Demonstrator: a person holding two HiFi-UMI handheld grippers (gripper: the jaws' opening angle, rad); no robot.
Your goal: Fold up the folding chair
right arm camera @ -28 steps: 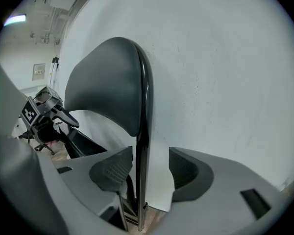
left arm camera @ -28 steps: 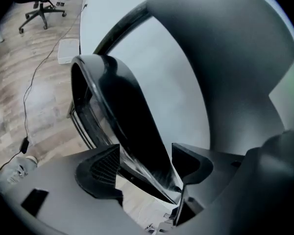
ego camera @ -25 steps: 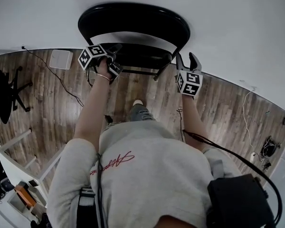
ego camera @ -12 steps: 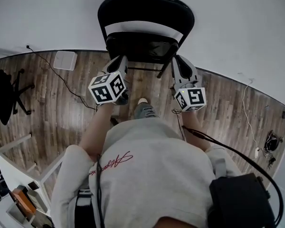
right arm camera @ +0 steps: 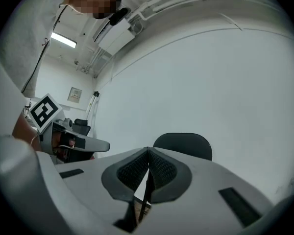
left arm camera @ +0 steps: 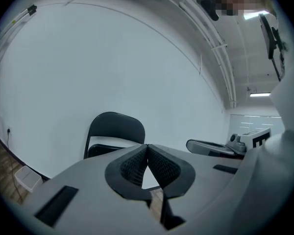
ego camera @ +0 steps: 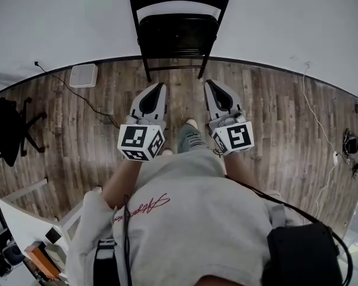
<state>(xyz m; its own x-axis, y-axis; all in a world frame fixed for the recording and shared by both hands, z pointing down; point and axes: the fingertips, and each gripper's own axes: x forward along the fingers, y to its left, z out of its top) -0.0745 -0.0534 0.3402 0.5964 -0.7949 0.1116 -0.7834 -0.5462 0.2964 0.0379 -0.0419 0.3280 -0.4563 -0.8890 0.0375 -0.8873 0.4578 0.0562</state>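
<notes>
Black folding chair at 12 o'clock in head view, upright against white wall, legs on wood-plank floor. Seat panel apparently raised flat within frame, below curved backrest. Well apart from both grippers.

Left gripper at 11 o'clock of person's torso, right gripper at 1 o'clock. Set side by side, near each other, both pointed toward 12 o'clock at chair.

Left gripper view: jaws clenched, ribbed pads pressed together at tips, nothing gripped; chair in background at 11 o'clock of jaw tips.

Right gripper view: jaws clenched in same manner, nothing gripped; chair backrest just past jaw tips at 1 o'clock.

Left marker cube and right marker cube at rear of respective grippers, toward 6 o'clock.

Shoe on floor between the 2 grippers.

Surroundings, head view:
- Dark office chair at 9 o'clock.
- Small white box at 10 o'clock, beside wall base.
- Black cable on floor just beside box.
- Black pack at 5 o'clock, on person's back.
</notes>
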